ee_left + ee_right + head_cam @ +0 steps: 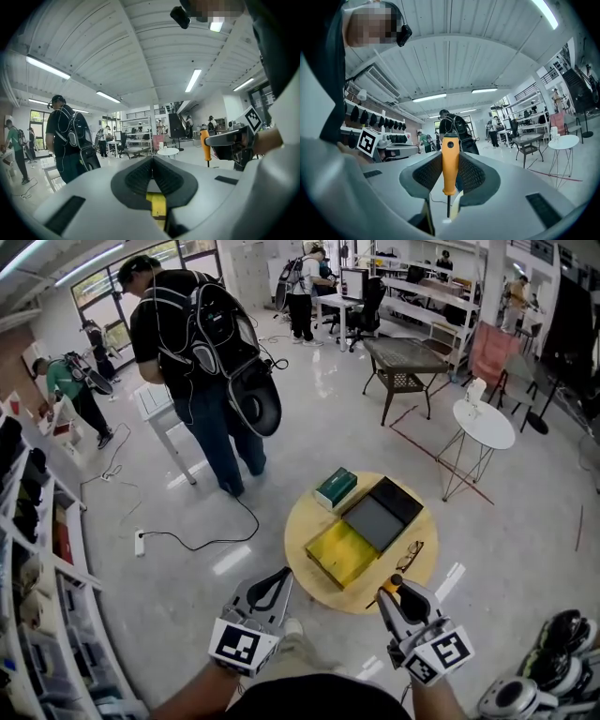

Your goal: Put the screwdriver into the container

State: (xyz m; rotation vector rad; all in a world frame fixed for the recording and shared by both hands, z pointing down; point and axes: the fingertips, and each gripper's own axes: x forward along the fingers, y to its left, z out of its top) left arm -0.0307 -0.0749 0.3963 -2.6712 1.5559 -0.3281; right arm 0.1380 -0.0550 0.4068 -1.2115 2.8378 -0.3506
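Right gripper [394, 596] clamps the screwdriver [450, 161] upright, container [325, 554] up-left of it in head view; left gripper [281, 577] closed, empty.

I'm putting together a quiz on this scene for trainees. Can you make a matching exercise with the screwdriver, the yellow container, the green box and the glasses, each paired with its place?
Things:
1. screwdriver
2. yellow container
3. green box
4. glasses

Places:
A. far edge of the round table
B. clamped between the right gripper's jaws
C. right edge of the table
D. near side of the table

Pairs: 1-B, 2-D, 3-A, 4-C
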